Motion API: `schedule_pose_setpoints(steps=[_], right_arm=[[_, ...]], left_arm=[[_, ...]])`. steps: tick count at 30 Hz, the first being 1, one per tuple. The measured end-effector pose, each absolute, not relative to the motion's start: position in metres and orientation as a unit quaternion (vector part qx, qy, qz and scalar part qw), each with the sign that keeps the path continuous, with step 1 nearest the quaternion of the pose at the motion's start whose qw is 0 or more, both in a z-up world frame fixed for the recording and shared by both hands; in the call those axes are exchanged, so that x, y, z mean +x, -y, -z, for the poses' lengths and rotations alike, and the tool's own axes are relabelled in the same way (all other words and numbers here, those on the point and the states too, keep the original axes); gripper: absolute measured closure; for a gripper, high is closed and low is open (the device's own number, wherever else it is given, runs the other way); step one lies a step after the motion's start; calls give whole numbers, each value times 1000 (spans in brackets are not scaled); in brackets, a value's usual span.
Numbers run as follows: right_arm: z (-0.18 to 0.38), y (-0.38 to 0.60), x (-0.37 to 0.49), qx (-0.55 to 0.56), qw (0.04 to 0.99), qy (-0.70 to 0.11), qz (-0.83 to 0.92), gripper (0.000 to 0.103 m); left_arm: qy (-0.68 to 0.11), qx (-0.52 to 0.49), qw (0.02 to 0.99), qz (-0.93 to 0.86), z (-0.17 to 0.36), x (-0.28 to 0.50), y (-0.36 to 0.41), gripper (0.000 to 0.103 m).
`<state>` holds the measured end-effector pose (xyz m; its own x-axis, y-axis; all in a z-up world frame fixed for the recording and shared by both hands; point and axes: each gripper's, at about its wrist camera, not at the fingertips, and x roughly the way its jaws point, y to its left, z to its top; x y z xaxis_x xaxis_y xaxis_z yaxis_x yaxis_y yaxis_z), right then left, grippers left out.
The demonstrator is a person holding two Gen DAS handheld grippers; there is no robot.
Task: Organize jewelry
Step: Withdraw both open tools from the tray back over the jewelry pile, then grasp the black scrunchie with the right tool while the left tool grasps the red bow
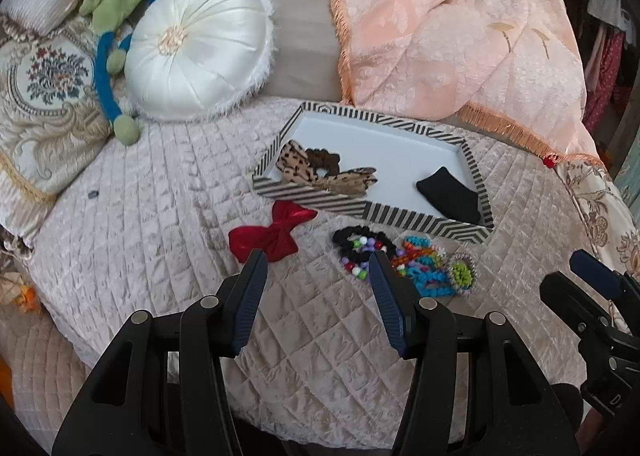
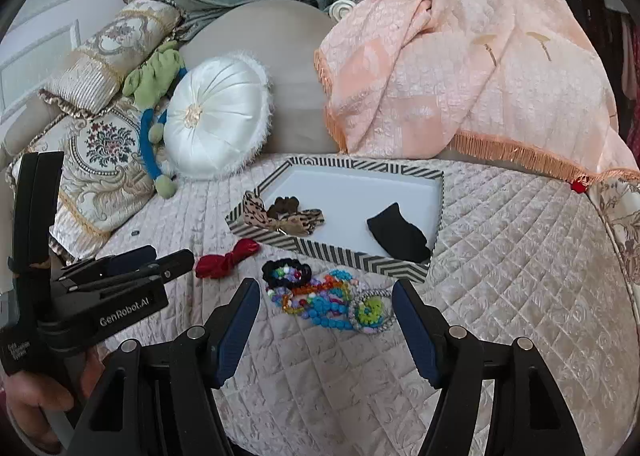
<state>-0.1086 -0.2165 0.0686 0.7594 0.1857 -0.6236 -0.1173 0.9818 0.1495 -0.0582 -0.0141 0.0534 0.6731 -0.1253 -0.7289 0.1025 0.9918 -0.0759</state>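
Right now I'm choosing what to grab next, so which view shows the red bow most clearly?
The left wrist view: the red bow lies flat on the quilt, both loops and knot spread, just beyond the open left gripper. The right wrist view shows it smaller, foreshortened, beside the left gripper's fingertips.

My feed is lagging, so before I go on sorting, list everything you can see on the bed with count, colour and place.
tray: 1, black-and-white striped rim, white floor, mid bed
leopard bow: 1, tan spotted, tray's left end, draped over the front rim
brown scrunchie: 1, in the tray behind that bow
black cloth piece: 1, tray's right end
red bow: 1, on the quilt in front of the tray
bead bracelets: a pile, count unclear, black, blue, orange, green, right of the red bow
round cushion: 1, white satin, behind
peach throw: 1, fringed, behind the tray
left tool: open, empty
right tool: open, above the beads
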Motion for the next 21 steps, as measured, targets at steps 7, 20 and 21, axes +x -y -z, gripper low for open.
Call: schedule_pose_setpoints(steps=[7,20,21], right_arm=[[-54,227,-108,55,932,-351,-76,37],[-16,236,-95,71,914,-390,-83,37],[-15,236,-94,72,913,-392,-85,37]], left_arm=[[-429,-64,899,55,-41,-48,-19,50],[-488,-136,862,32,0,-19,-62,50],[-489,-137,861,33,2,-17,-62,50]])
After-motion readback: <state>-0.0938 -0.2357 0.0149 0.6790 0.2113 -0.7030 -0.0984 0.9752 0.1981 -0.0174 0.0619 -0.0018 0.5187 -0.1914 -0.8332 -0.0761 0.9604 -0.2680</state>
